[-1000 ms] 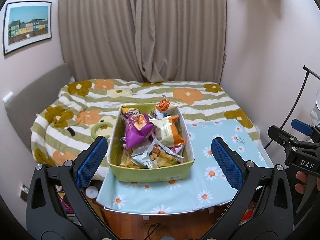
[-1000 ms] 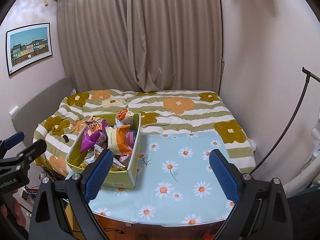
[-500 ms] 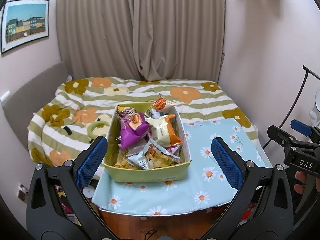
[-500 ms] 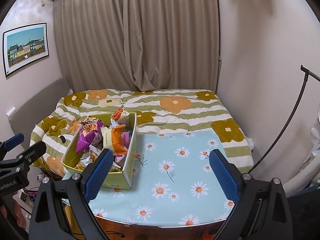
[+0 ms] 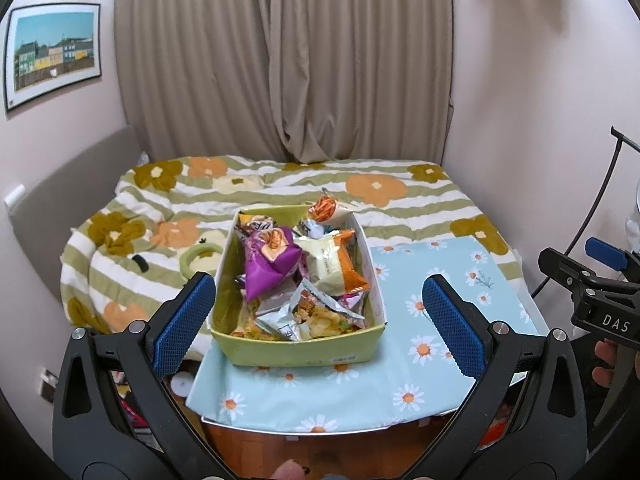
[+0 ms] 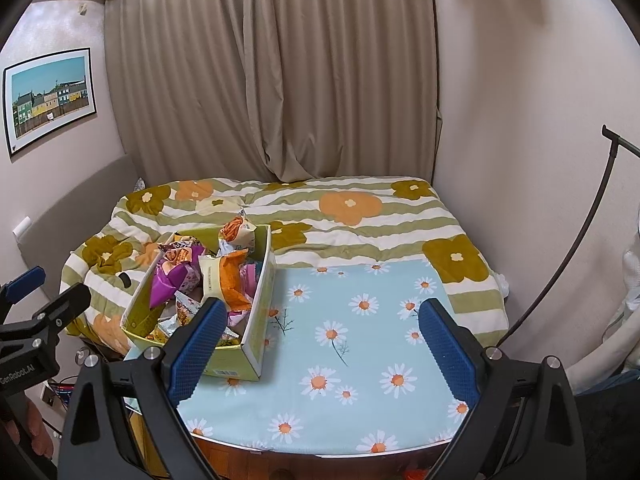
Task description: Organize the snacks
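Note:
A yellow-green box (image 5: 304, 350) full of snack packets stands on the left part of a table with a light blue daisy cloth (image 5: 420, 376). A purple packet (image 5: 268, 268), a cream and orange packet (image 5: 332, 264) and a silver chips packet (image 5: 304, 312) lie on top. My left gripper (image 5: 320, 320) is open and empty, held above the box's near end. My right gripper (image 6: 320, 344) is open and empty over the bare cloth (image 6: 360, 340), to the right of the box (image 6: 256, 320).
A bed with a green-striped flower quilt (image 5: 280, 188) lies behind the table. A green ring (image 5: 196, 258) lies on the quilt left of the box. Curtains and walls close the back and right. A thin black stand (image 6: 576, 248) leans at the right.
Both grippers have drifted slightly closer to the table, so the box and cloth look a little larger and lower. The jaws stayed open. Nothing on the table moved.

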Available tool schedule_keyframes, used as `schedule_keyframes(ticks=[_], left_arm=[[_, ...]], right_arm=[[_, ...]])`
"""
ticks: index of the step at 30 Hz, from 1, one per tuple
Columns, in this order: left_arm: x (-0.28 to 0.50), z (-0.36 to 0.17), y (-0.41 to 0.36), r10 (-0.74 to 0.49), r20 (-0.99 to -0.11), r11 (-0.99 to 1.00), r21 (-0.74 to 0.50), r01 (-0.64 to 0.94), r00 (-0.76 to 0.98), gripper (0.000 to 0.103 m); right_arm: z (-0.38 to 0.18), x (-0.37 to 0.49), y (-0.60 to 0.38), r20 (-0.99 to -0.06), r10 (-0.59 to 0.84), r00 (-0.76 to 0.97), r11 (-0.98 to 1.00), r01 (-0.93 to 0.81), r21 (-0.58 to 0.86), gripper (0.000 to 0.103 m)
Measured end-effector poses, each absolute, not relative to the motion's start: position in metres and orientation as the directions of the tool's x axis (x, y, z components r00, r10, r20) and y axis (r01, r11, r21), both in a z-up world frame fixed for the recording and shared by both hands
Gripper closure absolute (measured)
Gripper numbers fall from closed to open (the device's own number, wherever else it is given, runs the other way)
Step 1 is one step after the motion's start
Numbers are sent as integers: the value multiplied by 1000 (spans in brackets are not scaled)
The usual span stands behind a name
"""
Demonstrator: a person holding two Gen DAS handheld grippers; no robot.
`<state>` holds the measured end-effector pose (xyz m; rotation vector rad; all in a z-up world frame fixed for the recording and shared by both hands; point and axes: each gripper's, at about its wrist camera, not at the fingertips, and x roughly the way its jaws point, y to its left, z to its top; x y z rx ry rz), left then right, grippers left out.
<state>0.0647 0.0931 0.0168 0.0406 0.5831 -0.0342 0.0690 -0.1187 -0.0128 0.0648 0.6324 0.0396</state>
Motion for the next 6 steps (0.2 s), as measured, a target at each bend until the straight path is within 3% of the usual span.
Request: schedule_keyframes(ticks=[6], left_arm=[[65,15,93,-24,-545,999,28,46,838,0]], right_arm=[[-13,71,-120,-588,56,807,997,-16,73,7]])
